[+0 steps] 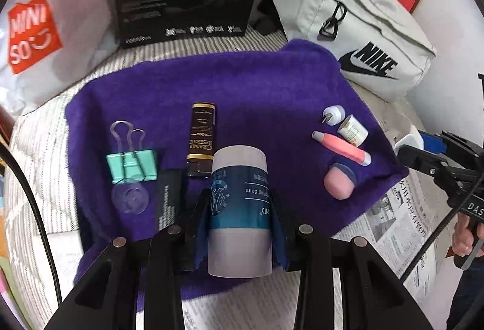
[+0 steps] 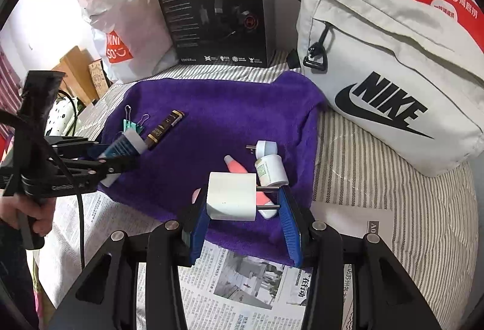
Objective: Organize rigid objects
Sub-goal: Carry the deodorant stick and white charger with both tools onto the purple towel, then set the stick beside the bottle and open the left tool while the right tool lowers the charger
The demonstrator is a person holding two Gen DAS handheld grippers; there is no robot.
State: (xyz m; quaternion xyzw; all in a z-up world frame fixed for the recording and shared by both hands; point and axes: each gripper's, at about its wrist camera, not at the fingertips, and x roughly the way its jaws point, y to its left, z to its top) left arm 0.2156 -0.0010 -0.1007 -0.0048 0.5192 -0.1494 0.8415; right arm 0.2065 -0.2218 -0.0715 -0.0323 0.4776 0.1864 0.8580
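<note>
Rigid objects lie scattered on one purple fleece cloth (image 1: pixel 242 82), spread over a striped bed cover with newspaper at its near edge. Behind it stand one grey Nike pouch bag (image 2: pixel 393 82), one black headset box (image 2: pixel 217 6) and one white Miniso plastic bag (image 1: pixel 45 36).

My left claw (image 1: pixel 240 209) pinches one white cylindrical balm stick with a blue label (image 1: pixel 239 209) lengthwise between its pads, low over the near side of the cloth. My right claw (image 2: pixel 245 206) grips one white cube-shaped plug adapter (image 2: pixel 231 197): the left pad presses its body and both prongs reach the right pad, above the cloth's near right corner.

Loose on the cloth I count one dark brown slim tube with gold print (image 1: pixel 202 139), one mint green binder clip (image 1: pixel 132 166), one pink pen-like tube with grey ends (image 1: pixel 341 147), one pink rounded cap piece (image 1: pixel 338 184), one small white jar (image 1: pixel 353 130) and one small round white plug (image 1: pixel 332 115).

My hands hold both handles level, each claw pointing forward across the bed.
</note>
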